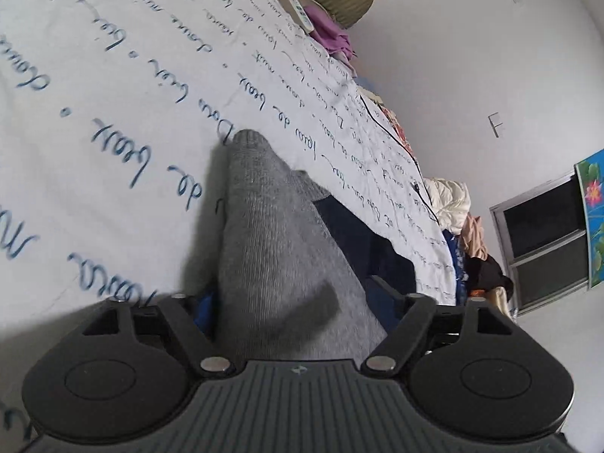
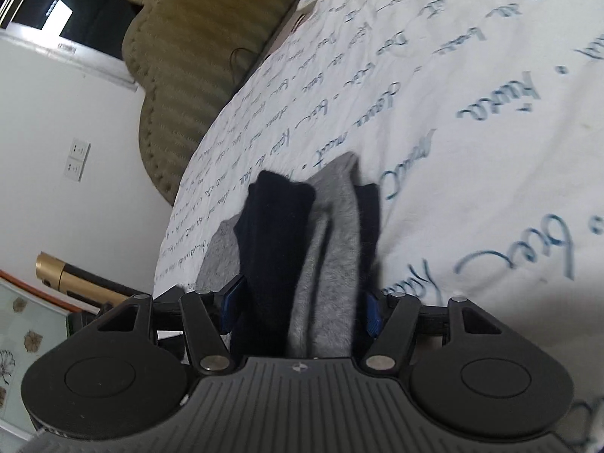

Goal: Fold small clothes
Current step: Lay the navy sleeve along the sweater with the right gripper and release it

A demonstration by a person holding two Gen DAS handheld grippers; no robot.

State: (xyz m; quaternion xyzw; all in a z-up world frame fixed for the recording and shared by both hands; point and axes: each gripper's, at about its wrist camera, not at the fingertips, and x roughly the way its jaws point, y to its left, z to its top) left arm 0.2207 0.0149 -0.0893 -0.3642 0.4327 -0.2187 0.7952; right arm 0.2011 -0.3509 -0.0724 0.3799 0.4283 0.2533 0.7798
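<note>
I held one small garment, a grey-and-navy sock, between both grippers above the bed. My left gripper had its jaws narrowed on the grey end; the grey knit ran out from between them and its rounded tip lay toward the sheet's blue script. My right gripper had its jaws pinched on a bunch of sock where navy and grey layers were stacked together, so at least one fold looked already made, though I could not tell whether this was one sock doubled or a pair.

By my judgement the task was midway: the fabric was gathered and lifted, not yet laid flat as a finished bundle. What was left was to bring the ends together, set the sock down on the bed and let go. I saw no finished pile in either view, so I could not say how many pieces remained.

Around the sock, the bed was mostly bare sheet. Beyond it, toward the headboard, lay a remote and a purple cloth, well apart from the sock. A black cable trailed along the bed's far edge, beside heaped clothes. Nothing lay directly under the sock.
</note>
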